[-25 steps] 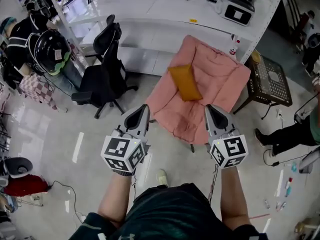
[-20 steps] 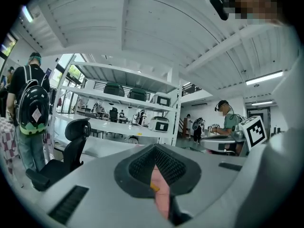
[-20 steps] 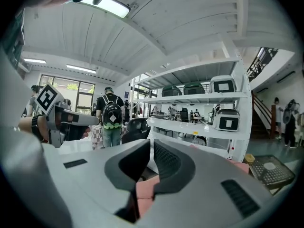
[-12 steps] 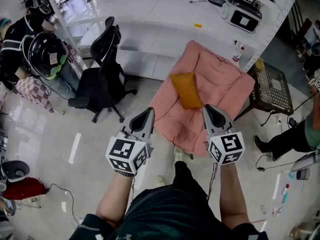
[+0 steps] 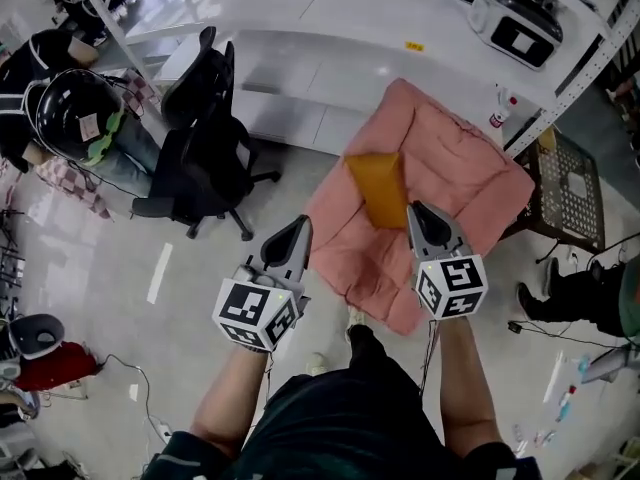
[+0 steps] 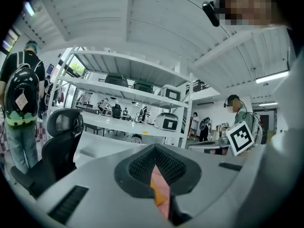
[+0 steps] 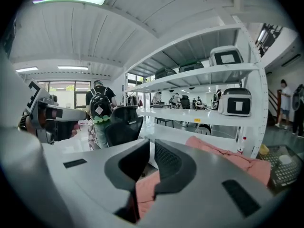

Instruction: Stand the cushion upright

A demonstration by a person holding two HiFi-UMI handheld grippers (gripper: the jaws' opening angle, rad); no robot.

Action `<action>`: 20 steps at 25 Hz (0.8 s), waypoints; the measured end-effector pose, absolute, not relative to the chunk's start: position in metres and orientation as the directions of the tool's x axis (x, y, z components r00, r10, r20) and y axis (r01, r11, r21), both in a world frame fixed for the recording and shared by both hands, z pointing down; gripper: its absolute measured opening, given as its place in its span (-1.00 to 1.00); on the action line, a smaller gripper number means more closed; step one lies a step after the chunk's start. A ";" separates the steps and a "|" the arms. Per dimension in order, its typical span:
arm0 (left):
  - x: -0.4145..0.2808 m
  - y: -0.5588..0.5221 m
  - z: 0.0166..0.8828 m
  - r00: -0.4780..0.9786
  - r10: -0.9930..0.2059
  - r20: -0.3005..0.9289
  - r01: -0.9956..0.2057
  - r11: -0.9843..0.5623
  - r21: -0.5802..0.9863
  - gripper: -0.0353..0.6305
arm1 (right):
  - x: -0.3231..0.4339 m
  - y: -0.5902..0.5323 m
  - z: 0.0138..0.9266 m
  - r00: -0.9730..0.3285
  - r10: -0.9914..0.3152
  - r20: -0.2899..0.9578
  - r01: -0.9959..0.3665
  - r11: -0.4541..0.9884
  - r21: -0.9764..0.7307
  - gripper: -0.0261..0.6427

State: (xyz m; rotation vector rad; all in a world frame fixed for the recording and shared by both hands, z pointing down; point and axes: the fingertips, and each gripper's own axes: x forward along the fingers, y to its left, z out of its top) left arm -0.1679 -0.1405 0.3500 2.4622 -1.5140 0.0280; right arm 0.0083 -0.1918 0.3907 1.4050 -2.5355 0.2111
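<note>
Orange cushion (image 5: 378,190) lies flat on the pink-draped armchair (image 5: 455,163), ahead of and below both hands. Its long axis runs away from the person, with the near end angled slightly right.

Right hand-held gripper (image 5: 416,208): jaws pressed together, empty, tip just beside the cushion's near right corner in the head view. This is the nearer hand.

Left hand-held gripper (image 5: 302,224): jaws also together, nothing pinched, off the seat's left edge with the cushion ahead-right.

White table (image 5: 300,28) sits close behind the armchair, black office chair (image 5: 205,138) to the left, mesh side table (image 5: 570,193) to the right. Open floor lies in front, so a frontal approach looks easiest.
</note>
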 end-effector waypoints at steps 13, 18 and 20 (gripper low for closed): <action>-0.104 -0.281 0.430 0.441 -0.875 0.201 -0.888 -0.391 0.244 -0.89 | 0.057 -0.341 0.514 -0.523 -0.741 0.422 -0.840 0.530 -0.111 -0.77; -0.093 -0.316 0.470 0.431 -0.863 0.263 -0.894 -0.370 0.251 -0.89 | 0.061 -0.381 0.567 -0.526 -0.711 0.467 -0.840 0.520 -0.154 -0.68; -0.090 -0.325 0.486 0.423 -0.851 0.312 -0.899 -0.351 0.262 -0.89 | 0.062 -0.394 0.587 -0.524 -0.697 0.489 -0.841 0.517 -0.163 -0.64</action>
